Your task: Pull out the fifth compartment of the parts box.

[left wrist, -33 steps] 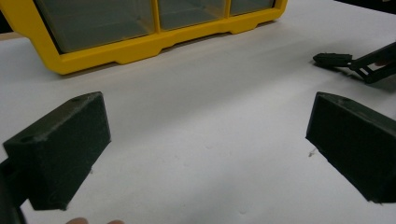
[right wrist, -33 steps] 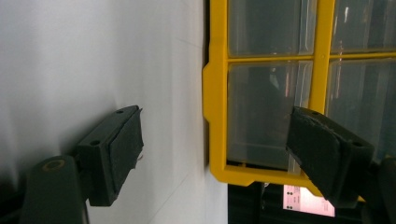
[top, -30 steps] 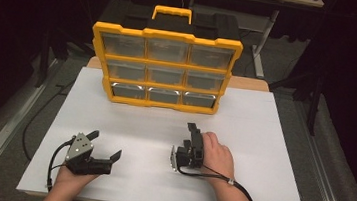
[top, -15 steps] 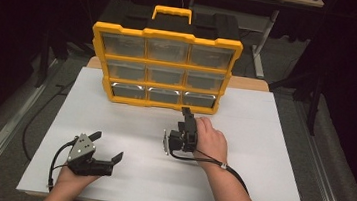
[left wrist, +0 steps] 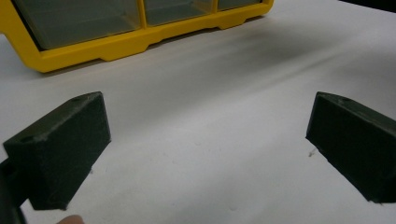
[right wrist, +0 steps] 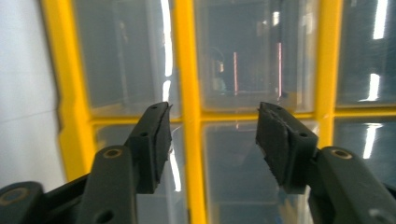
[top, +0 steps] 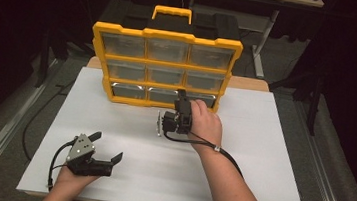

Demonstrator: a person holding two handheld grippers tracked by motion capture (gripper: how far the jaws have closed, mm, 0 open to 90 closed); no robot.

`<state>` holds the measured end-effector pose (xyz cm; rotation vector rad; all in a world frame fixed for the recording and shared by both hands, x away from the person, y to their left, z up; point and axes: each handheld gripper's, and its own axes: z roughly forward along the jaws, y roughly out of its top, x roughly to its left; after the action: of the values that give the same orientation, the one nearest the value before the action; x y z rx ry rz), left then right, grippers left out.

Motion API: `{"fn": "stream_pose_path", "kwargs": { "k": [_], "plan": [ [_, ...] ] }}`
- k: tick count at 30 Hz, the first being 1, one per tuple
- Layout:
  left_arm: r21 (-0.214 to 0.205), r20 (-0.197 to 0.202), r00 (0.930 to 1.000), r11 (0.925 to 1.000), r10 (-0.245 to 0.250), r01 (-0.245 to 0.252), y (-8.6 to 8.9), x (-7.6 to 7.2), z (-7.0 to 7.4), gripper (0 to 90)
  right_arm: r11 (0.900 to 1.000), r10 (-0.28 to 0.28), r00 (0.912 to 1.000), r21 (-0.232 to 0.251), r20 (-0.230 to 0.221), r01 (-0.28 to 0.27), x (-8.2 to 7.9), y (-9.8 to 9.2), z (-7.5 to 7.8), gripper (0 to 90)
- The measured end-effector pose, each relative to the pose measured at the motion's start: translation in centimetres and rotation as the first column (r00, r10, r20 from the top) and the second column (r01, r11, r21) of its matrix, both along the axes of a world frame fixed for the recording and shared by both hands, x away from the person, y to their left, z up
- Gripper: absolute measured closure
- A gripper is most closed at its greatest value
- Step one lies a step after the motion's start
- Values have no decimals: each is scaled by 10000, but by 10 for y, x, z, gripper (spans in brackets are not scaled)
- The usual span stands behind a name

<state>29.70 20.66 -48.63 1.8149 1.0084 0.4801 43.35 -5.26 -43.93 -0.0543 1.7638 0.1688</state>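
Organizer: a yellow-framed organizer (top: 164,68) with clear drawers in three rows of three stood upright near the far edge of the white surface (top: 261,159), with a yellow handle (top: 172,13) on its black top.
Left gripper: you held the left gripper (top: 108,149) low near the surface's near-left corner, well apart from the organizer, jaws spread wide with nothing between them; in the left gripper view it (left wrist: 205,149) looked across bare surface toward the organizer's bottom frame (left wrist: 140,39).
Right gripper: your right gripper (top: 182,97) was up against the organizer's bottom row, near its middle drawer; in the right gripper view it (right wrist: 212,135) had its jaws apart, straddling a yellow divider (right wrist: 189,107) between drawers, gripping nothing.
Contact: you could not tell whether the jaw tips touched the drawer fronts.
Cable: a black cable (top: 221,153) trailed from the right gripper along your forearm.
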Motion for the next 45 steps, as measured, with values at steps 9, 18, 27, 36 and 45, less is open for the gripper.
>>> {"fn": "stream_pose_path", "kwargs": {
  "k": [9,18,27,36,45],
  "plan": [
    [-32,-68,10000,10000,-16,16,-1,0,0,0,9999,-55,9990,152,438,48,18,13,24,602],
    [-18,-76,9999,9999,-141,141,-3,-1,-1,0,9998,-174,9969,53,761,170,29,23,36,652],
    [-195,-37,9998,9996,-208,207,-3,-2,-1,0,9994,-331,9957,-22,866,334,39,23,35,678],
    [-168,-68,9993,9992,-361,360,-5,-2,-2,0,9958,-415,9900,-752,1347,519,41,30,38,771],
    [-229,-85,9994,9992,-341,339,-5,-1,-2,0,9927,-714,9868,-866,1451,845,41,37,35,791]
  ]
}}
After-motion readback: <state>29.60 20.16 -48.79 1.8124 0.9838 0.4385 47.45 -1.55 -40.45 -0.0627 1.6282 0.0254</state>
